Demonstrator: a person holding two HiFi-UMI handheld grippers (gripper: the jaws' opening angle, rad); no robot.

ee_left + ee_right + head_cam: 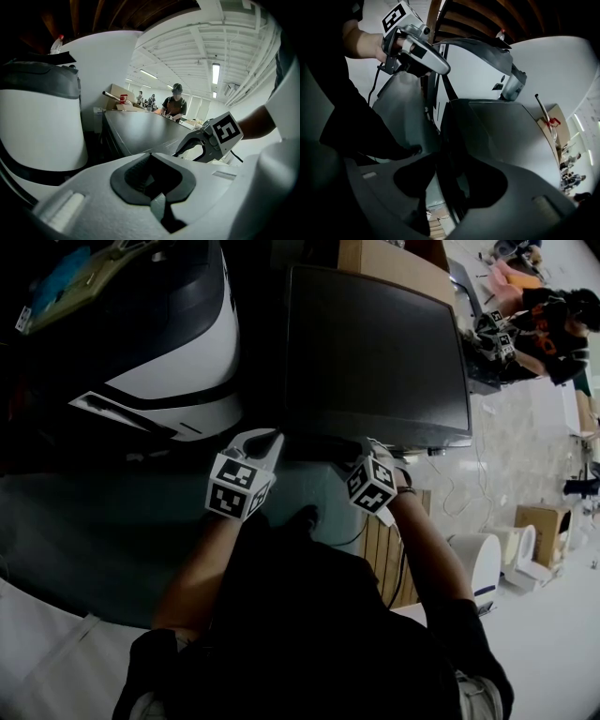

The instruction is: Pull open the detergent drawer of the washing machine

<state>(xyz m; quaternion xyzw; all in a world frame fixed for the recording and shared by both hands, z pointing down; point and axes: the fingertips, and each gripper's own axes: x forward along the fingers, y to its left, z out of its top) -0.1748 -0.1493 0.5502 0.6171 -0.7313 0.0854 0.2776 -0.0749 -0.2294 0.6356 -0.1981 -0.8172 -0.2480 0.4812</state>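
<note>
No detergent drawer can be made out. Only a dark panel [375,352] is seen ahead, its near edge lying in the narrow gap of the right tongs [439,164]. The left tongs [151,164] are closed on nothing. With the drawer front unseen, the wrong edge could be pulled.

1. My left gripper [157,202] is pale grey-white. The ribbed pads lining its jaws are dark grey.
2. My right gripper [427,206] reads mid-grey, with the hollow between its jaws nearly black.
3. Each marker cube [239,487] shows black squares on white.
4. Ahead of the left jaws, the machine top [140,131] is plain dark grey with a dull sheen.
5. Left of those jaws, the rounded housing [42,126] is white, capped in dark grey and banded in black.
6. Behind both jaws, my clothing [300,634] is black.
7. Below the right jaws, the wooden slats [382,549] are pale tan.
</note>
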